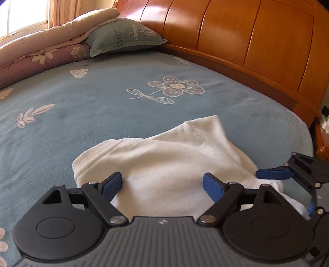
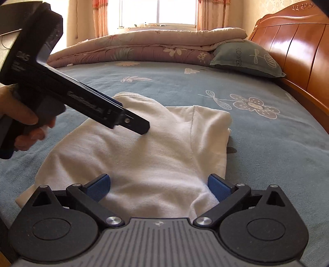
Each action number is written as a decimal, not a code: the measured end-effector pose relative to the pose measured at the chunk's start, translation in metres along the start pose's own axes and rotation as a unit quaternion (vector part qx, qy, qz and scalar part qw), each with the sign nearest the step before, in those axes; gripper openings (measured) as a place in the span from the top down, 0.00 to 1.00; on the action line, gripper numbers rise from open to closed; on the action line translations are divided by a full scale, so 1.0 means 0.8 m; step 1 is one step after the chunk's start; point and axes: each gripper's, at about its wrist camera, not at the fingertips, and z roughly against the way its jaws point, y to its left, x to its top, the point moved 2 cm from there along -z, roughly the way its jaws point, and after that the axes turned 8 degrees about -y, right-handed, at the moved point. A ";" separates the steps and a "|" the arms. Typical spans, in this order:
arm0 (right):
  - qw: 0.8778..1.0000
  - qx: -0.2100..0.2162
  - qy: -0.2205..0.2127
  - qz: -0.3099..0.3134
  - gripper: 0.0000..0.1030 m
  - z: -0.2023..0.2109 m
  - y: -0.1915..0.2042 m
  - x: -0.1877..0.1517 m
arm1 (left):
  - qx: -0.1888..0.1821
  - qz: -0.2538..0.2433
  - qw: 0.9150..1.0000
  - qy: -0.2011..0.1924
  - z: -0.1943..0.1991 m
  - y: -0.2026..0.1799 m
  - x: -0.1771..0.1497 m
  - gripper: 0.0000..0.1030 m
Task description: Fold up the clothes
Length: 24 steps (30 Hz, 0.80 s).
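Note:
A white T-shirt (image 1: 164, 164) lies partly folded on the blue flowered bed sheet (image 1: 92, 102); it also shows in the right wrist view (image 2: 144, 156). My left gripper (image 1: 162, 185) is open, its jaws wide apart just above the shirt, holding nothing. It shows from the side in the right wrist view (image 2: 141, 127), its tip over the shirt's middle. My right gripper (image 2: 159, 188) is open over the shirt's near edge, empty. It shows at the right edge of the left wrist view (image 1: 287, 189).
An orange wooden headboard (image 1: 246, 41) runs along the right side of the bed. A grey-green pillow (image 1: 123, 37) and a folded pink and beige quilt (image 1: 41, 49) lie at the far end, under a bright window (image 2: 156, 12).

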 end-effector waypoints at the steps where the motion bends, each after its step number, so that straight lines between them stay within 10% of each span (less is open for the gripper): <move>1: 1.000 -0.001 -0.001 0.000 0.00 0.000 0.001 -0.001 | 0.004 0.000 1.000 -0.002 -0.005 0.003 0.005 0.17; 5: 1.000 -0.004 -0.004 0.001 0.00 0.001 0.004 -0.003 | 0.017 0.002 1.000 -0.021 -0.005 0.010 0.027 0.18; 11: 1.000 -0.008 -0.008 0.001 0.00 0.001 0.005 -0.005 | -0.064 -0.004 0.998 -0.017 0.005 -0.014 0.037 0.17; 16: 1.000 -0.006 -0.008 -0.001 0.00 0.003 0.005 -0.006 | -0.006 0.004 1.000 0.026 -0.044 -0.014 0.026 0.18; 24: 0.998 0.033 -0.031 -0.045 0.00 0.025 -0.009 0.033 | -0.001 -0.001 1.000 -0.022 0.068 0.003 0.031 0.17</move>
